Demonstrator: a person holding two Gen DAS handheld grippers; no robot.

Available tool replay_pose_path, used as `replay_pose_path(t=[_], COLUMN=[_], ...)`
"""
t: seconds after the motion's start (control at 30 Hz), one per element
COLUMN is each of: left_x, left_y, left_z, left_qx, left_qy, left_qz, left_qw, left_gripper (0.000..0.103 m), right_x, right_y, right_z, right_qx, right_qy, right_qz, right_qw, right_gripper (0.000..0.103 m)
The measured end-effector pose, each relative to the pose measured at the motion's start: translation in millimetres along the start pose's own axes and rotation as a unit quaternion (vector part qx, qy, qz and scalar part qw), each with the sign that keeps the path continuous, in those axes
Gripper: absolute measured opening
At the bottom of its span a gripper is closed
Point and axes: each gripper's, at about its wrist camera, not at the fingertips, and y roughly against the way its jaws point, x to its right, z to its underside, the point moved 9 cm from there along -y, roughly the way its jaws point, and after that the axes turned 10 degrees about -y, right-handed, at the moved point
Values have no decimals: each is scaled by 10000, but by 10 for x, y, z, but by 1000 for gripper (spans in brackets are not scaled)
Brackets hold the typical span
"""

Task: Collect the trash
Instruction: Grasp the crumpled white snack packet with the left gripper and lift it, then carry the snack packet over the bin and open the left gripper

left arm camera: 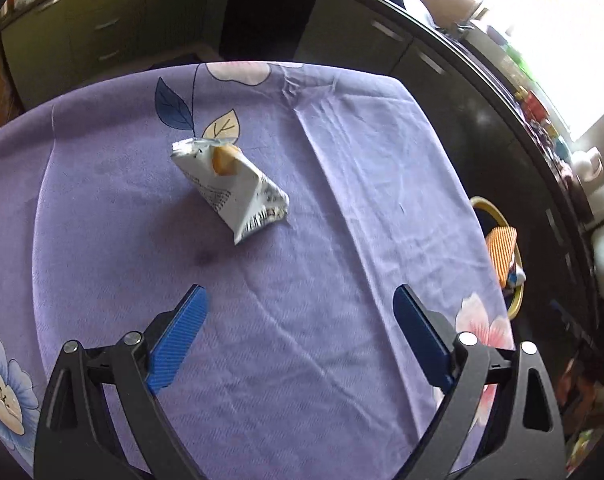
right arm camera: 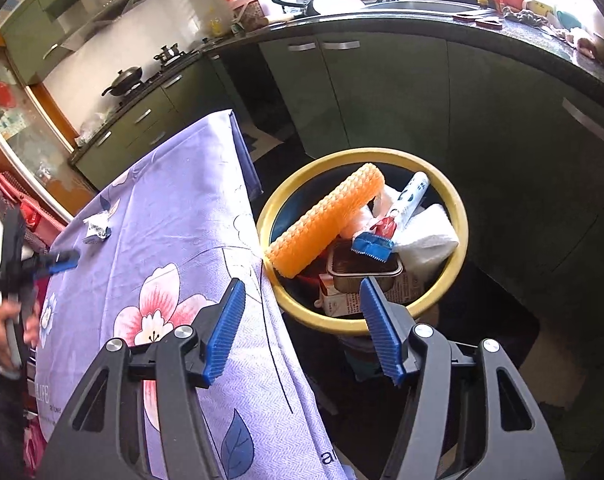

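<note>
A crumpled white printed wrapper point(left arm camera: 231, 188) with a pale orange scrap on top lies on the purple flowered tablecloth point(left arm camera: 342, 200); the right wrist view shows the wrapper point(right arm camera: 97, 228) small and far off. My left gripper point(left arm camera: 299, 300) hovers open in front of it, nothing between its blue pads. My right gripper point(right arm camera: 302, 292) is open and empty above the near rim of a yellow-rimmed bin point(right arm camera: 460, 208) beside the table. The bin holds an orange textured roll point(right arm camera: 326, 220), a blue wrapper point(right arm camera: 372, 246), white tissue, a tube and a carton.
The bin point(left arm camera: 516, 304) stands off the table's right edge. Dark green kitchen cabinets and a black counter point(right arm camera: 422, 20) with dishes curve behind it. A hand point(right arm camera: 9, 320) holds the left gripper point(right arm camera: 61, 260) at the table's left side. A stove with a wok stands far left.
</note>
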Motion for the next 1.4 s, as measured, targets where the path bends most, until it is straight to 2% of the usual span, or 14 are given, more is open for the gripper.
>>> replay_pose_path(t=[0.2, 0.37, 0.43, 0.63, 0.67, 0.73, 0.83, 1.0, 1.13, 1.27, 1.4], left_x=[-279, -400, -448, -522, -530, -520, -500, -402, -129, 400, 1155], left_y=[-304, -423, -449, -435, -416, -385, -367, -280, -104, 97, 248], left_z=[-293, -438, -466, -529, -529, -530, -495, -407, -394, -380, -247], left_qx=[-535, -674, -708, -746, -757, -783, -843, -810, -642, -468, -378], left_qy=[1041, 1243, 1371, 1252, 1240, 1215, 1135, 776, 263, -466, -1286], left_qz=[-316, -656, -694, -911, -911, -870, -805, -862, -874, -716, -386], left_qw=[9926, 9878, 9856, 9851, 9852, 9857, 9867, 9899, 9938, 9952, 9902], left_gripper=[89, 88, 84, 61, 57, 43, 31, 29, 29, 29, 29], right_x=[42, 40, 52, 128, 138, 157, 155, 128, 133, 217, 367], right_y=[-29, -35, -43, -49, -46, -46, -37, -41, 9, 86, 198], right_z=[136, 223, 244, 271, 272, 281, 285, 288, 278, 239, 199], right_qx=[110, 147, 122, 110, 114, 118, 121, 134, 212, 350, 536], right_qy=[7, 8, -43, -182, -204, -233, -239, -222, -232, -325, -470], right_qz=[-134, -264, -337, -406, -416, -423, -432, -452, -434, -364, -262], right_qw=[9998, 9995, 9993, 9989, 9989, 9988, 9987, 9986, 9986, 9982, 9971], right_gripper=[59, 59, 60, 60, 60, 60, 60, 60, 60, 60, 60])
